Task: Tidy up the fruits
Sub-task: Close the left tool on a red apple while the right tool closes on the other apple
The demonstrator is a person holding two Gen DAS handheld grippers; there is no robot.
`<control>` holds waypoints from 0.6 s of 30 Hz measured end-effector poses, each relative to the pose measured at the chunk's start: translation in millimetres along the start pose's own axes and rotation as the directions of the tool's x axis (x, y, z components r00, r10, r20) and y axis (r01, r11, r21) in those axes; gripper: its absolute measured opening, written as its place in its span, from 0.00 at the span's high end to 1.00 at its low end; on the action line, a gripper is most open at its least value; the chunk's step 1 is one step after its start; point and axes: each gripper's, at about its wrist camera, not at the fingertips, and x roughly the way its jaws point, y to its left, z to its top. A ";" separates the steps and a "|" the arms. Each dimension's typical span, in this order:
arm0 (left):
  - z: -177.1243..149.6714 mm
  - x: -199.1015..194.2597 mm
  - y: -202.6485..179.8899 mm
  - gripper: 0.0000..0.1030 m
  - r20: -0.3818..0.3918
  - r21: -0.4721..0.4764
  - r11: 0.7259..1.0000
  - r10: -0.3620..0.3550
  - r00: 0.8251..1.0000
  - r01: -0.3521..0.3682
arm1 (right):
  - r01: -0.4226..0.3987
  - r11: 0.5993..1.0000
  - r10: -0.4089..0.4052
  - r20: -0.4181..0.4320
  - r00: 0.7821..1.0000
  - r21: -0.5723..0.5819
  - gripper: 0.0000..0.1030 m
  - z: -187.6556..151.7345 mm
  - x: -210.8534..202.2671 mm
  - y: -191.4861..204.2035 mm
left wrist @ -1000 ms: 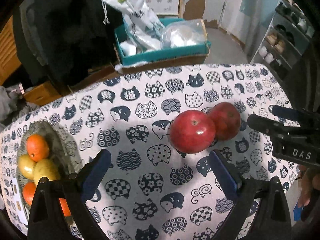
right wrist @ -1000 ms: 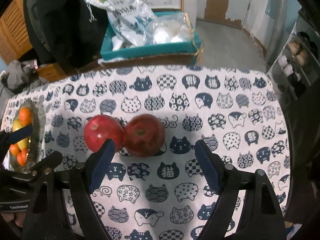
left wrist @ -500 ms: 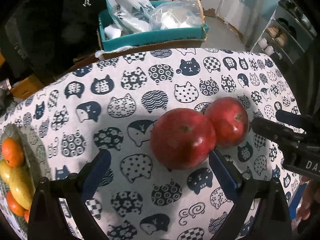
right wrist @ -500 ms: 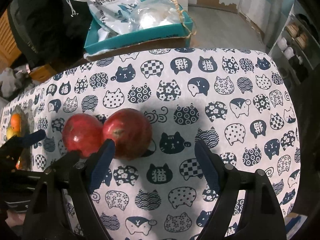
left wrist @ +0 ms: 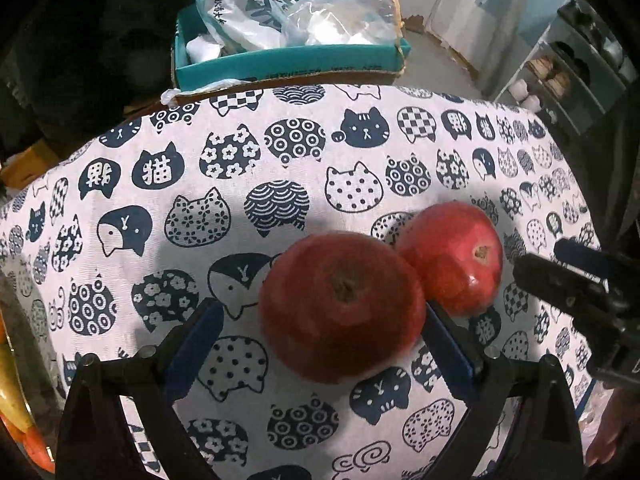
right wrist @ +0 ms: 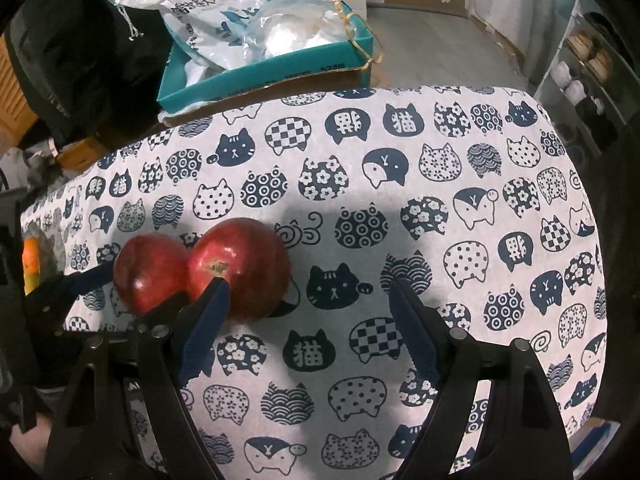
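Note:
Two red apples touch each other on the cat-print tablecloth (left wrist: 280, 152). The nearer apple (left wrist: 340, 304) sits between the blue pads of my left gripper (left wrist: 324, 340), whose jaws are closing. The right pad is at its skin; a gap remains on the left. The second apple (left wrist: 452, 256) lies just behind it to the right. In the right wrist view my right gripper (right wrist: 310, 312) stands open over bare cloth. Its left fingertip overlaps the front of the second apple (right wrist: 240, 268); the nearer apple (right wrist: 148, 272) lies further left.
A bowl of oranges and yellow fruit (left wrist: 16, 376) shows at the left edge. A teal box (left wrist: 288, 60) full of plastic bags stands beyond the table's far edge. A shelf with shoes (left wrist: 560, 76) stands at the right. A dark garment hangs at the back left.
My left gripper has come down and forward, so the near apple now lies between its fingers. The right gripper shifted right and lower, putting the apples by its left finger.

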 end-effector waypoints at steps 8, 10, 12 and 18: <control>-0.4 -0.1 -3.6 0.23 0.017 0.019 0.998 -0.056 0.998 0.056 | 0.000 1.000 0.000 -0.006 1.000 0.016 0.21 -1.2 3.9 -3.6; -1.7 -2.6 -2.7 0.23 0.018 0.011 0.999 -0.045 0.999 0.045 | -0.001 1.000 0.001 -0.006 1.000 0.014 0.21 -0.7 4.7 -2.1; -4.3 -6.5 -0.8 0.23 0.028 0.011 0.999 -0.030 0.999 0.030 | -0.005 1.000 0.005 -0.006 1.000 0.011 0.21 0.0 6.1 -0.3; -11.3 -21.6 10.9 0.23 0.050 0.008 1.000 0.008 0.999 -0.009 | -0.041 0.999 0.041 0.001 0.999 -0.008 0.21 2.6 12.1 16.4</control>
